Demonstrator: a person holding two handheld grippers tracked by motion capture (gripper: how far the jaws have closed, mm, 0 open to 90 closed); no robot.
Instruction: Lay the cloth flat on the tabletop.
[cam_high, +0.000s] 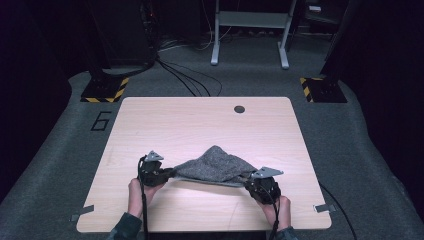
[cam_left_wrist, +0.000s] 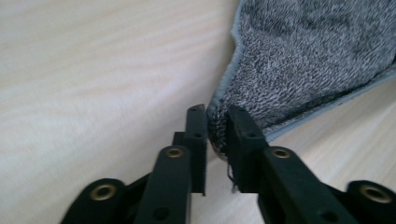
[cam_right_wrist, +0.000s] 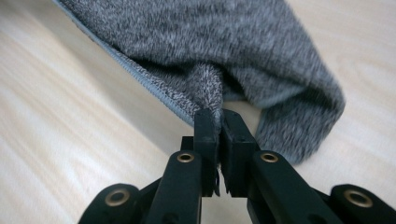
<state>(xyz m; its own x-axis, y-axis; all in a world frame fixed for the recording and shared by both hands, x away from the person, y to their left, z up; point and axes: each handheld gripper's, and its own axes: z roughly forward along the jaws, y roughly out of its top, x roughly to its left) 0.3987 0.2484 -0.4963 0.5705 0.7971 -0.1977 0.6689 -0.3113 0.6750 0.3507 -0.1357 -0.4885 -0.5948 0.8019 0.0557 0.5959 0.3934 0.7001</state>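
Your grey towel (cam_high: 217, 165) is a nubbly, speckled terry cloth with a pale stitched hem, and it hangs between your two tongs in a soft peak, its lower edge stretched just above the pale wood-grain desk (cam_high: 200, 125). Your left tongs (cam_high: 167, 175) have a corner of it between the black jaws; in the left gripper view the cloth (cam_left_wrist: 317, 56) is bunched there and the jaws stand a little apart around it, pads against the pile. Your right tongs (cam_high: 250, 181) are clenched tight on the other corner, where the fabric (cam_right_wrist: 224, 42) puckers into a narrow fold. Both your hands lie low near the desk's near edge, wrists level, tongs pointing inward at each other.
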